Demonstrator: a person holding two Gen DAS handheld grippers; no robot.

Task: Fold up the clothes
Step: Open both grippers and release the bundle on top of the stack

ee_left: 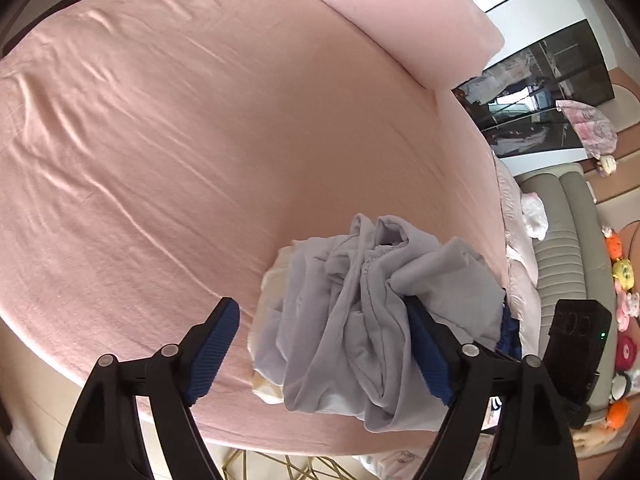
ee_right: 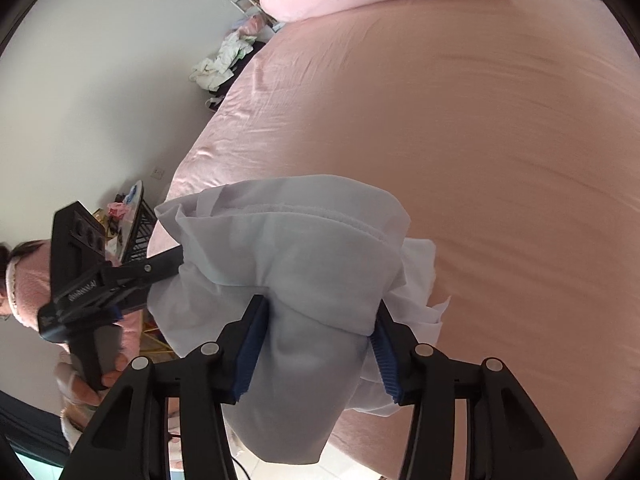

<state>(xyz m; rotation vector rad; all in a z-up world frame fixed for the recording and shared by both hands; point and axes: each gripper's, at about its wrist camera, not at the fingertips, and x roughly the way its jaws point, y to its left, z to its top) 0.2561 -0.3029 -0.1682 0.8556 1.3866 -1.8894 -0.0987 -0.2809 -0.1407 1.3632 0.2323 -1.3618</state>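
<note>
From the left wrist, the garment (ee_left: 360, 300), a pale grey bunch, lies on the pink bed (ee_left: 200, 140) near the bed's near edge, over a cream cloth (ee_left: 270, 284) that peeks out on its left. The left gripper (ee_left: 324, 344) stands wide open around the bunch: its right pad touches the cloth, while its left pad is clear of it, over bare sheet. It holds nothing, probably spread so as to pick out an edge or hem. A pillow (ee_left: 400, 12) lies at the bed's far end.

From the right wrist, the garment (ee_right: 304, 280) fills the space between the jaws of the right gripper (ee_right: 316, 344), which are half closed with both blue pads pressed into a thick fold of it. That pinch looks meant to lift or steady the bunch so it can be shaken out flat. The stitched hem (ee_right: 320, 216) shows on top, towards the middle of the bed (ee_right: 500, 140). The left gripper (ee_right: 172, 264) comes in from beyond the bed's left edge, its tips hidden behind the cloth; a person in a pink top holds it.
</note>
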